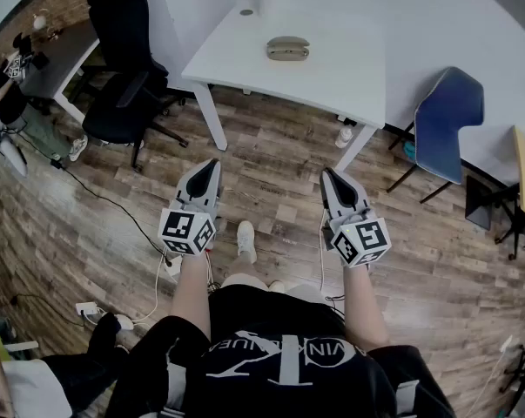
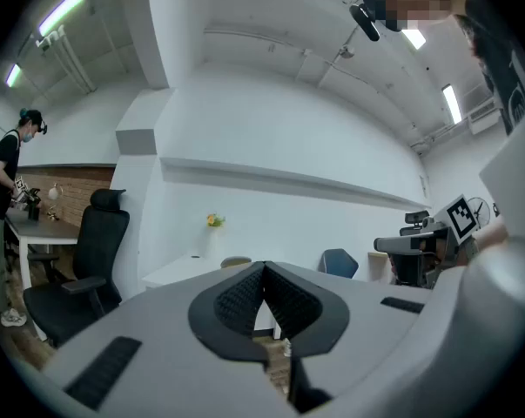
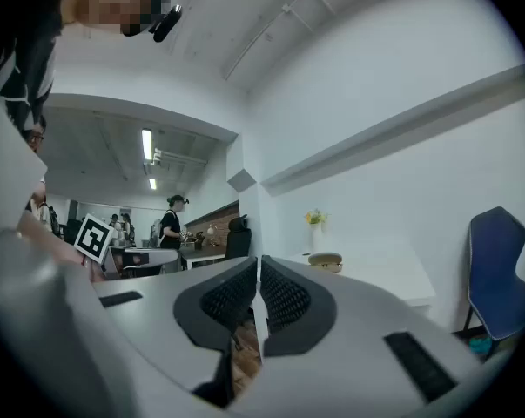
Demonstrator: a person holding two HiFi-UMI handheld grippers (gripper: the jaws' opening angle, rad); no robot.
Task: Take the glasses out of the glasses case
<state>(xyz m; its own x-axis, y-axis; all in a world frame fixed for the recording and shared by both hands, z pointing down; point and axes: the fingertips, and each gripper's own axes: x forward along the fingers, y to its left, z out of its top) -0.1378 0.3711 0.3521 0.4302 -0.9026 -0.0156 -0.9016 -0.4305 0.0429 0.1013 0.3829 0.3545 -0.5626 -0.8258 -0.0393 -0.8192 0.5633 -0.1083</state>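
One glasses case [image 1: 287,48], lid shut, contents hidden, lies on the white table [image 1: 349,77]. One blue chair [image 1: 449,120] stands beside the table. Two grippers, left gripper [image 1: 213,165] and right gripper [image 1: 326,173]: jaws pressed together, gripping nothing, held over the wood floor [image 1: 279,146], well apart from the case.

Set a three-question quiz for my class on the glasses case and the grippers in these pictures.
1. True or false: the glasses case on the white table is shut.
2. What does the left gripper hold? A) the case B) glasses C) nothing
3. Fill in: in the head view, the chair right of the table is ____.
Key: 1 true; 2 C; 3 blue.
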